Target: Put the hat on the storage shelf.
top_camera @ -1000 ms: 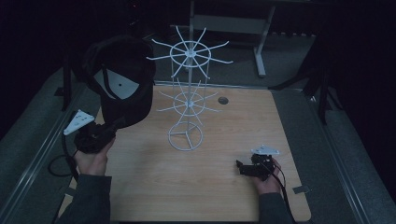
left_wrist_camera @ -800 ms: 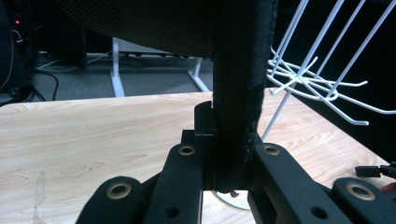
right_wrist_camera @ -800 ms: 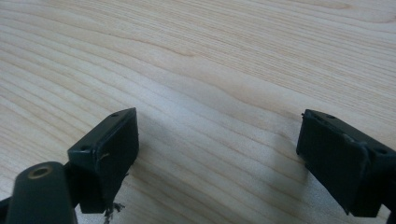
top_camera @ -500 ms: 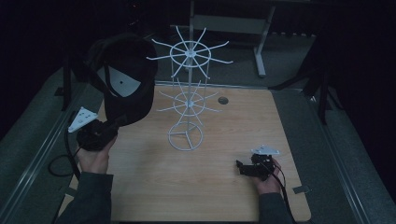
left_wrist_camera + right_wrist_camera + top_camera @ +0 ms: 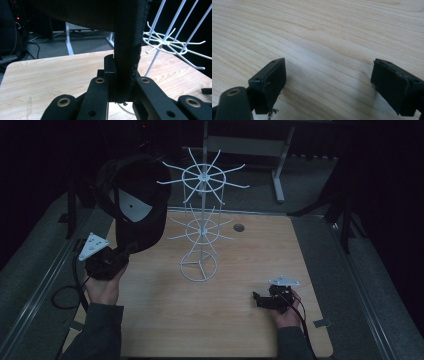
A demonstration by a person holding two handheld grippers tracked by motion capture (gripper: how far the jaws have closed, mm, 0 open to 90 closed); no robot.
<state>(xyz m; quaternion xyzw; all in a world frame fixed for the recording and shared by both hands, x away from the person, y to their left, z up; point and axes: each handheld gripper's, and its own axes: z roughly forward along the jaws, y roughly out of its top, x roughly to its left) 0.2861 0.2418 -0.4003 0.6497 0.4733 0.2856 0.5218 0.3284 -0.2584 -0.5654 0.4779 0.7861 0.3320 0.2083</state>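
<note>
One wooden desk [image 5: 225, 320] takes up the centre and lower part of the high view, its far corners fading into the dark room. On it stands one white wire rack [image 5: 201, 227] at the centre of the frame, with two tiers of spoke-like hooks on a single post above a ring foot; the upper tier shows against a black background and its thin tips are hard to make out.

One black cap [image 5: 134, 210] hangs in the air at the upper left of the high view, just left of the rack's upper tier, showing a white patch on its inside. In the left gripper view its fabric is cut off by the top edge, so its shape there cannot be read.

There are two tongs. The left tongs [image 5: 120, 256], at the lower left, are clenched on a band of the cap, which rises straight up between the jaws. The right tongs [image 5: 256, 298], at the lower right, rest low on the desk with jaws released, wide apart over bare wood. Both forearms are cut off by the bottom edge.
</note>
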